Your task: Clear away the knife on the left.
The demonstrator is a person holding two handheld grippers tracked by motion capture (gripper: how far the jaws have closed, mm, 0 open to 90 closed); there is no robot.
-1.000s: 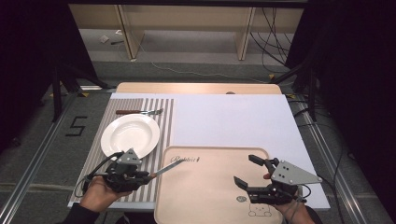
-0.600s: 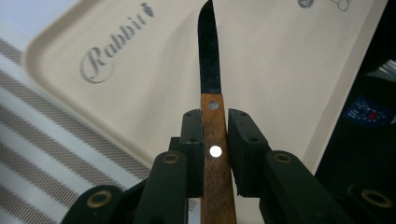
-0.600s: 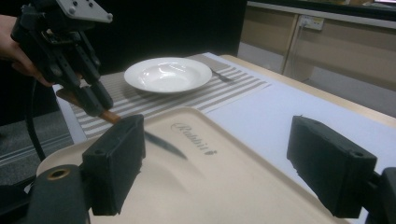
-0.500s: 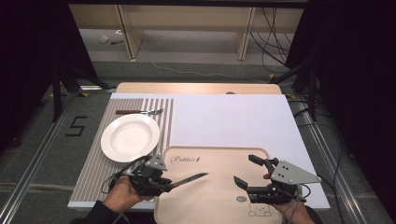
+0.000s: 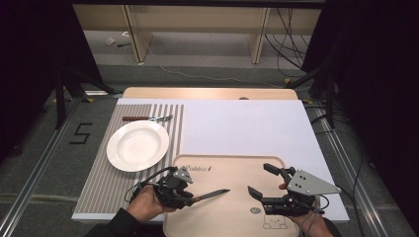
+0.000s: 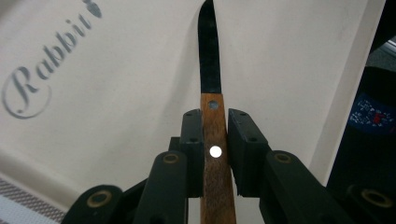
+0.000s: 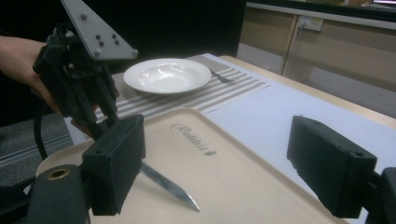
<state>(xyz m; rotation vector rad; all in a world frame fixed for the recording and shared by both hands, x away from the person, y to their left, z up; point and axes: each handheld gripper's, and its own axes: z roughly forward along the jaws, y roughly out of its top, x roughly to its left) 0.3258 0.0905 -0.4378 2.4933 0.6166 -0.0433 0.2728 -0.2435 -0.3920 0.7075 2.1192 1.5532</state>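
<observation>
While left gripper (image 6: 215,154) pinches knife (image 6: 211,84) handle, blade projects forward over tray (image 5: 232,217).

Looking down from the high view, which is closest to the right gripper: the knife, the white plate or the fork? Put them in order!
From the right gripper, nearest first:
1. Knife, just to its left over the tray, held by the left gripper.
2. White plate, farther left on the striped mat.
3. Fork, beyond the plate, farthest.
</observation>
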